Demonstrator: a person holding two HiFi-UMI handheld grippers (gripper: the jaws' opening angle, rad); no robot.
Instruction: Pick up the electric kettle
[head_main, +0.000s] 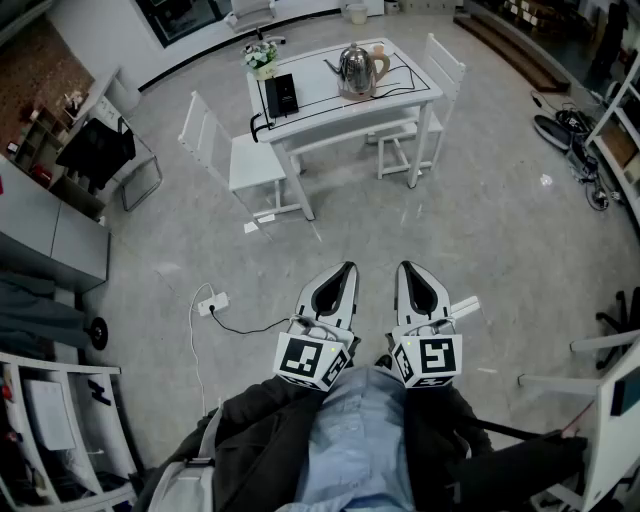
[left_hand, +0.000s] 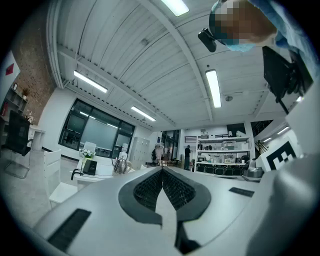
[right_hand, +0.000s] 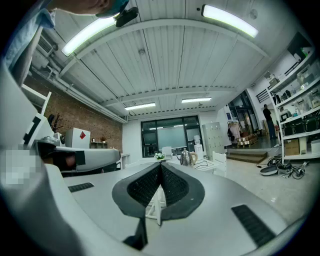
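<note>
The steel electric kettle (head_main: 357, 68) with a tan handle stands on a white table (head_main: 320, 105) far across the room. It shows small in the left gripper view (left_hand: 119, 166) and the right gripper view (right_hand: 186, 158). My left gripper (head_main: 349, 266) and right gripper (head_main: 404, 266) are held side by side, close to the person's body, pointing level toward the table, well short of it. Both have their jaws shut with nothing between them, as the left gripper (left_hand: 162, 169) and right gripper (right_hand: 160, 165) views show.
White chairs stand left (head_main: 235, 155) and right (head_main: 430, 95) of the table. A flower pot (head_main: 261, 55) and a black box (head_main: 283, 93) share the tabletop. A power strip (head_main: 213, 303) with its cable lies on the floor at left. Shelving and clutter (head_main: 590, 150) line the right side.
</note>
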